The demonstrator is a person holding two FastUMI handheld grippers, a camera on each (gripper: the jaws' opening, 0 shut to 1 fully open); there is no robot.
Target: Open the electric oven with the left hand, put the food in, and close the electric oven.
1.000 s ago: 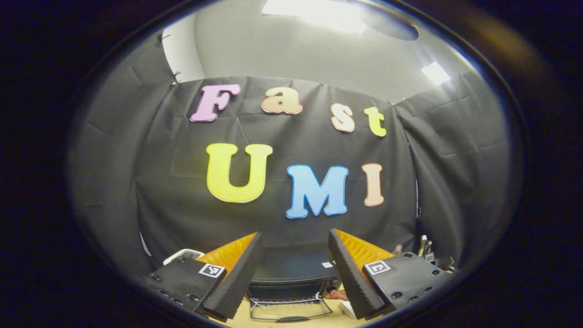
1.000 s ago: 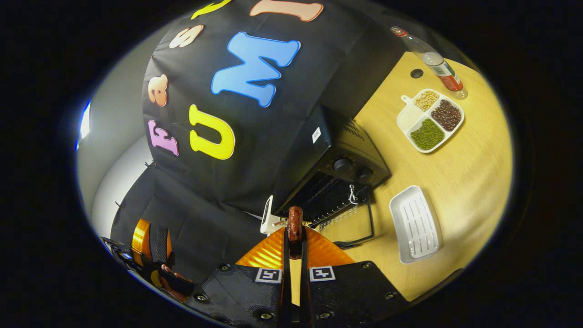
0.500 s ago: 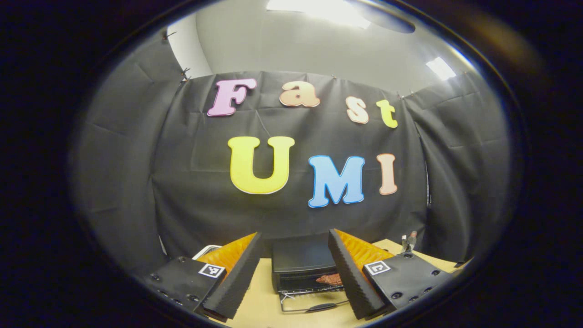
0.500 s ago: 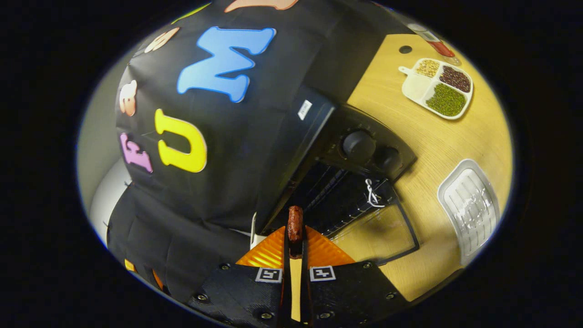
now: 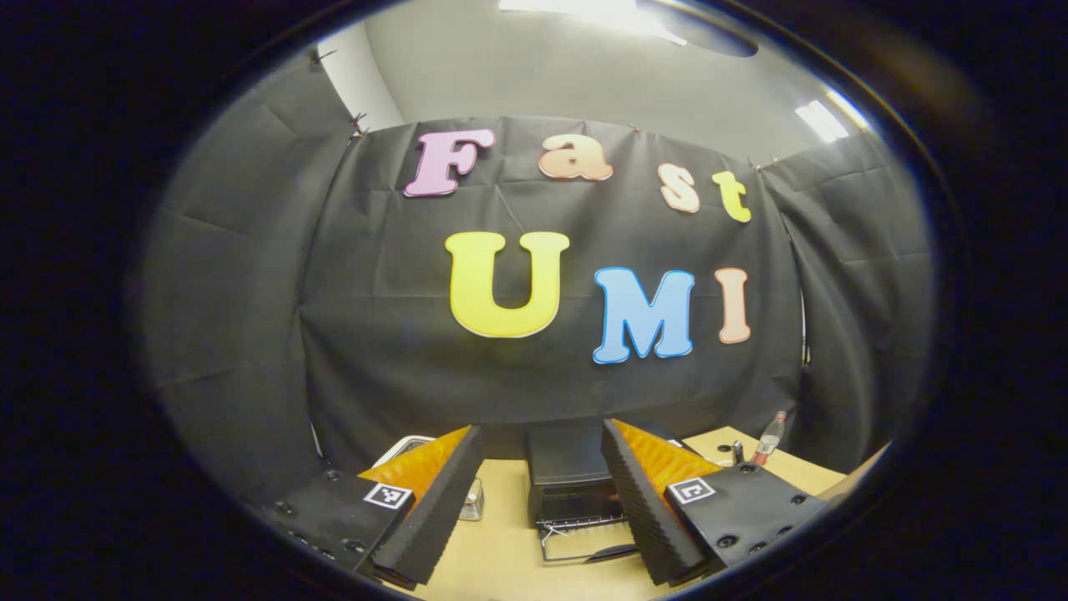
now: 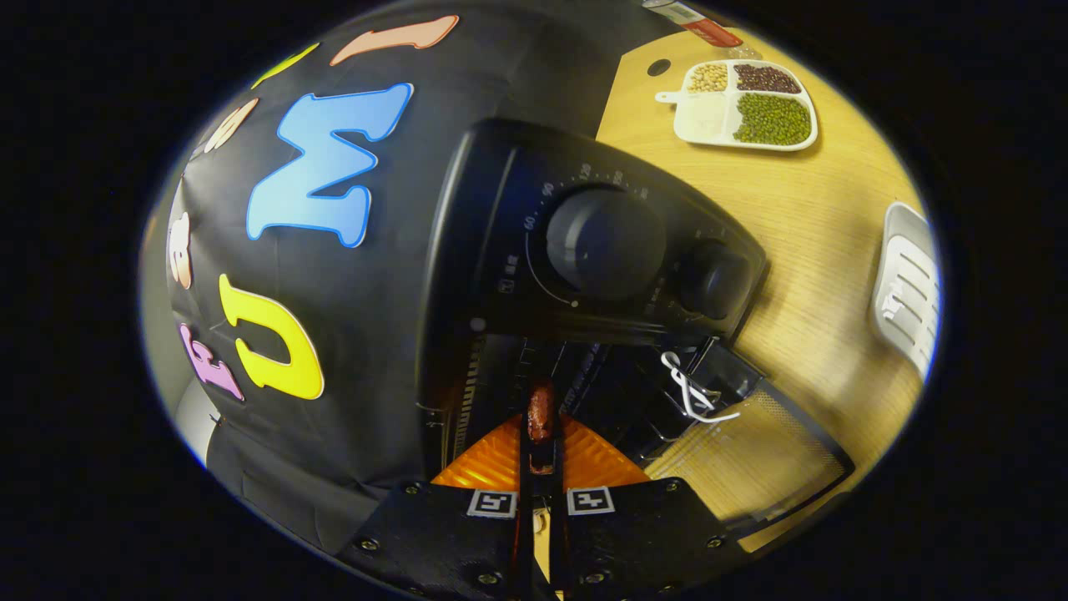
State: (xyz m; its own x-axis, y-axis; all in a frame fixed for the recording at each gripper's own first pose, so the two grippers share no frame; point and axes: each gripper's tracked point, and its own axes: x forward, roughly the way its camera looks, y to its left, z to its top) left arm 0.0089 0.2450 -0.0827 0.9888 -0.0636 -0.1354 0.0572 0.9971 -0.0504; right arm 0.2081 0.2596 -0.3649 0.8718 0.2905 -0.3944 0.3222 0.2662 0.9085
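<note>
The black electric oven [image 6: 501, 250] looms close in the right gripper view, its two knobs [image 6: 605, 242] facing me. Its glass door [image 6: 751, 455] hangs open, folded down over the wooden table [image 6: 818, 225]. My right gripper [image 6: 541, 434] is shut on a reddish-brown sausage [image 6: 541, 411], whose tip sits at the mouth of the dark oven cavity. In the left gripper view the oven [image 5: 567, 467] is small and far off, with its door [image 5: 584, 547] down. My left gripper [image 5: 541, 430] is open and holds nothing.
A white ribbed tray [image 6: 905, 288] lies right of the oven. A divided white dish [image 6: 743, 104] of beans and a bottle [image 6: 692, 21] stand at the table's back. A small glass jar [image 5: 473, 502] sits left of the oven, beside a white object [image 5: 399, 444].
My right gripper has carried the sausage forward up to the oven's opening. My left gripper has drawn back from the oven, which now looks smaller in its view.
</note>
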